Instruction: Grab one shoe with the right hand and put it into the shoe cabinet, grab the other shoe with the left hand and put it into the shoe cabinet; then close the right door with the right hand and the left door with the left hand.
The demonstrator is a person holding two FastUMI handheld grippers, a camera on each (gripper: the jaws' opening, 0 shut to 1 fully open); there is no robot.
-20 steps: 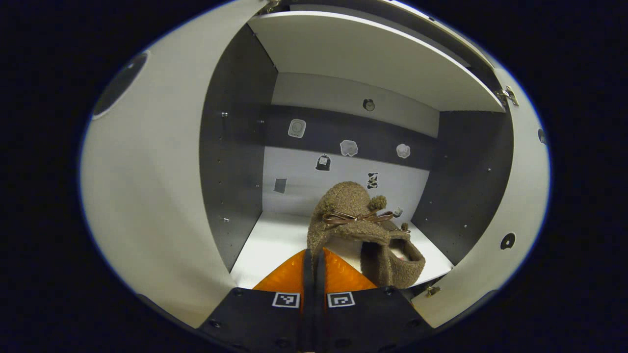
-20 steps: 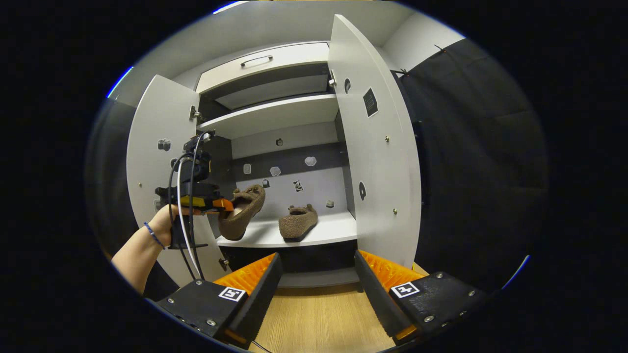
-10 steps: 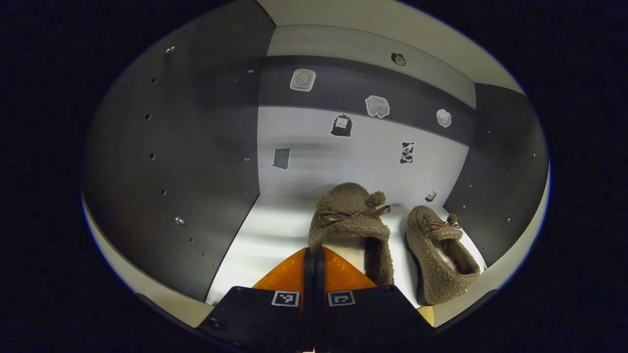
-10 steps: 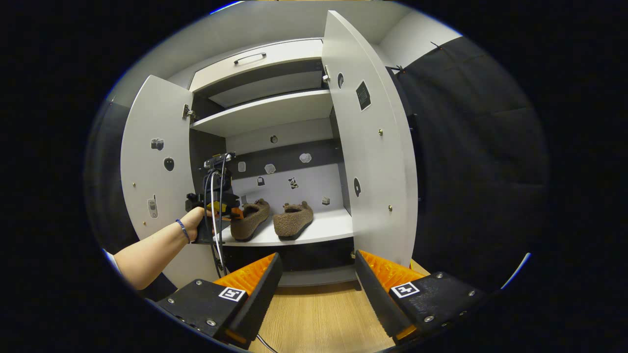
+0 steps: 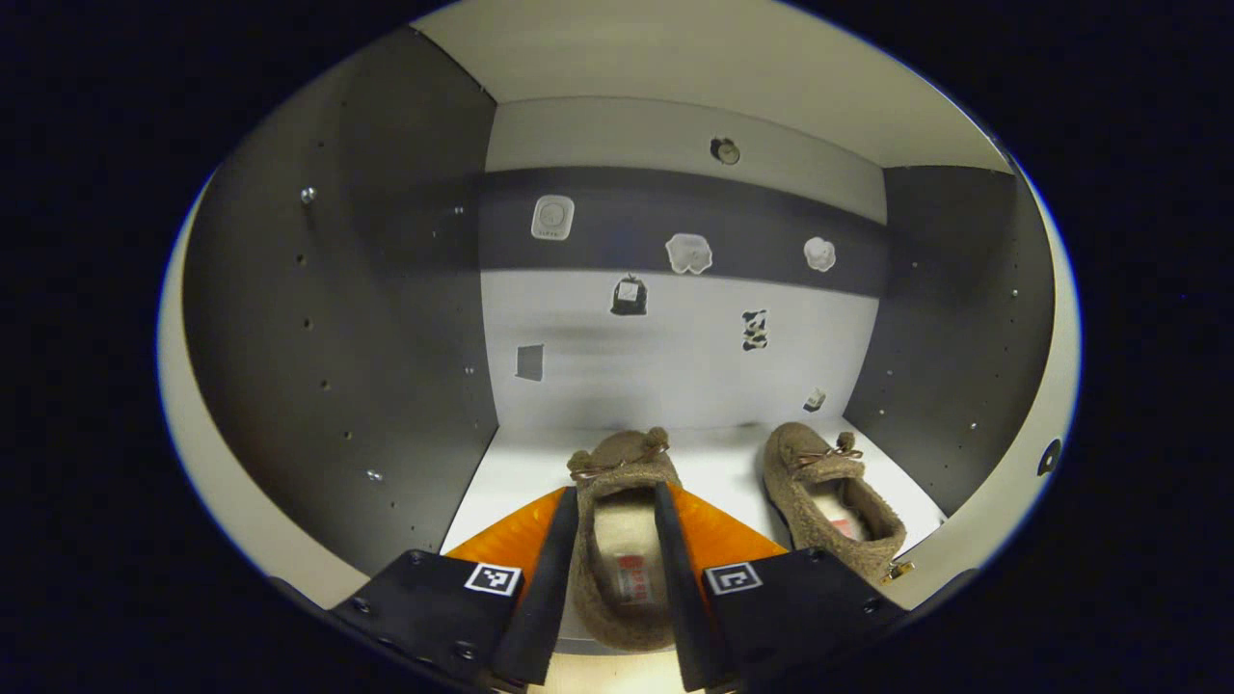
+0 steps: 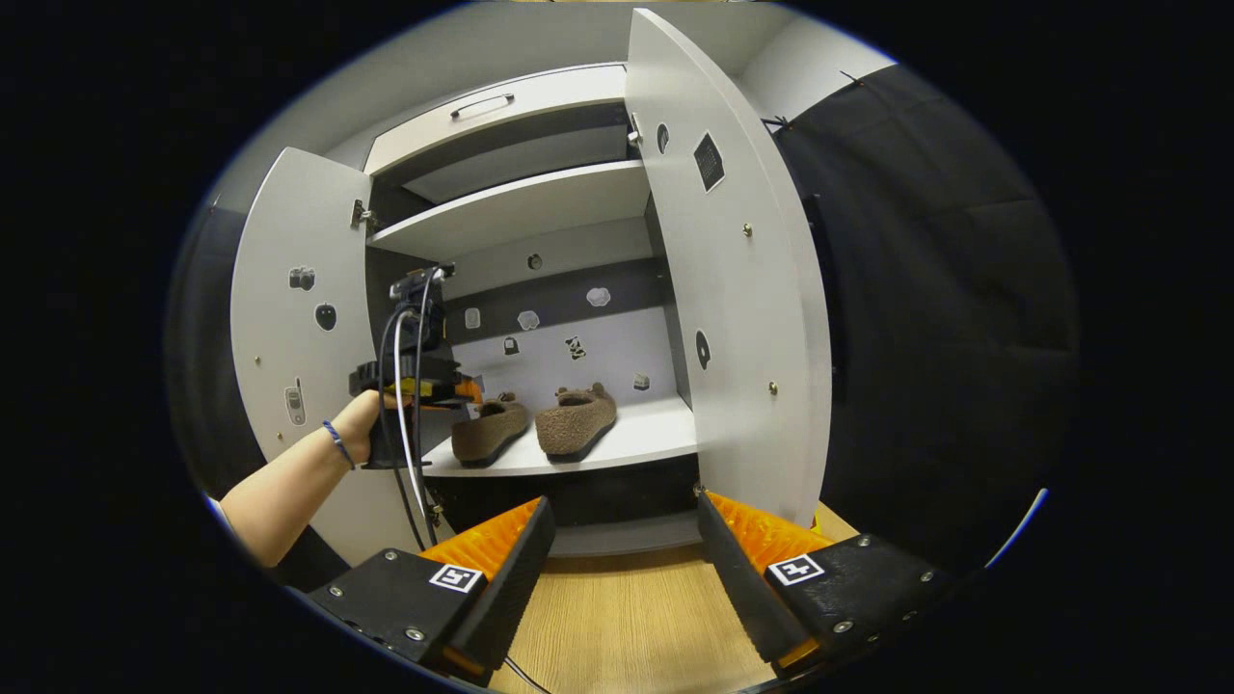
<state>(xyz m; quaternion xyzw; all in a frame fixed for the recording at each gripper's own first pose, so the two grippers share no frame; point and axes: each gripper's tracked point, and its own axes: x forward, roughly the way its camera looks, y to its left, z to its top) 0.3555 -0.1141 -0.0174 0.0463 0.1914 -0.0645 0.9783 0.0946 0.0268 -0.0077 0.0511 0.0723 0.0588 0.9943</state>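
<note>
Two brown fuzzy shoes stand side by side on the white lower shelf (image 5: 713, 472) of the shoe cabinet, toes toward the back. The left shoe (image 5: 617, 540) lies flat between the spread fingers of my left gripper (image 5: 617, 496), which is open. The right shoe (image 5: 829, 492) rests beside it, near the dark side wall. In the right gripper view both shoes (image 6: 490, 431) (image 6: 576, 422) sit on the shelf, with the left gripper (image 6: 453, 390) and a hand (image 6: 362, 429) just over the left shoe's heel. My right gripper (image 6: 625, 506) hangs open and holds nothing, low in front of the cabinet.
Both cabinet doors stand wide open: the left door (image 6: 299, 318) behind the person's arm, the right door (image 6: 733, 289) swung toward me. An upper shelf (image 6: 521, 202) and a drawer (image 6: 482, 101) sit above. Wooden floor (image 6: 627, 627) lies below; black cloth wall (image 6: 925, 289) at right.
The left gripper carried its shoe into the cabinet, lowered it onto the shelf beside the other shoe, and opened its fingers. The right gripper stayed open, almost still.
</note>
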